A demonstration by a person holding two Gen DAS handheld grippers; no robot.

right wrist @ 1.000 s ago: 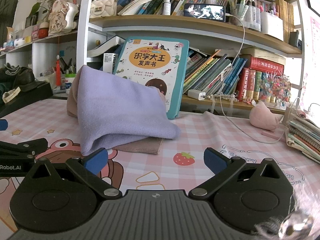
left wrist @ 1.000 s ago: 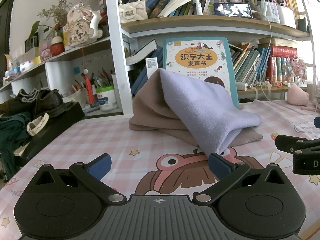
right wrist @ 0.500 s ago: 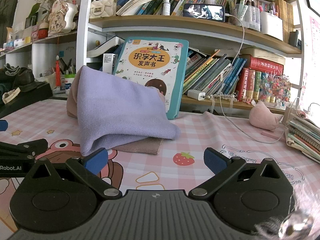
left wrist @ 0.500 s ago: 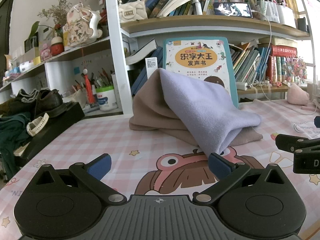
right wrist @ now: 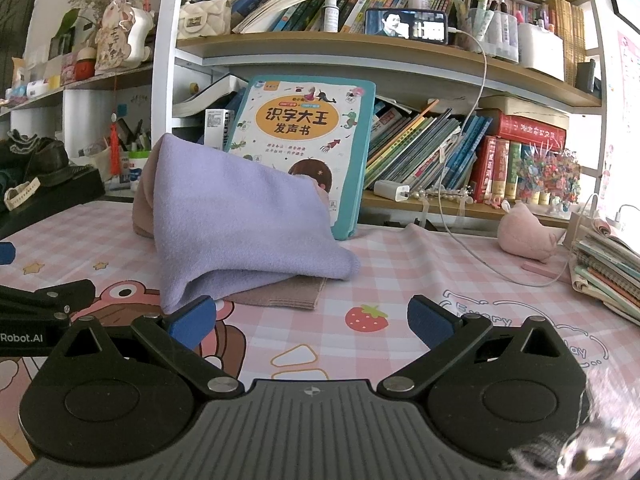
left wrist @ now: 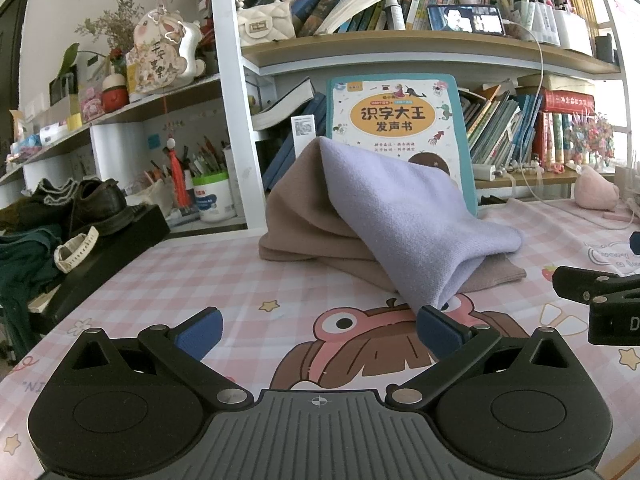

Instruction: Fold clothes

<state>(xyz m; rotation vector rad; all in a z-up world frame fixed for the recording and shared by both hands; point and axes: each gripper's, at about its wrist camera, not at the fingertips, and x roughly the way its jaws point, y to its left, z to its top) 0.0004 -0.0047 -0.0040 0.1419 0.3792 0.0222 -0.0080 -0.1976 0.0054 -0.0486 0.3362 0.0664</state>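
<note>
Here the lilac garment (left wrist: 404,216) slopes down from book (left wrist: 396,120) toward grippers.

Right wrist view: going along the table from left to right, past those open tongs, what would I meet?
Black shoe → lilac cloth draped over a tan one → teal picture book standing behind it → white charger on the low shelf → pink plush toy → stack of notebooks.
</note>
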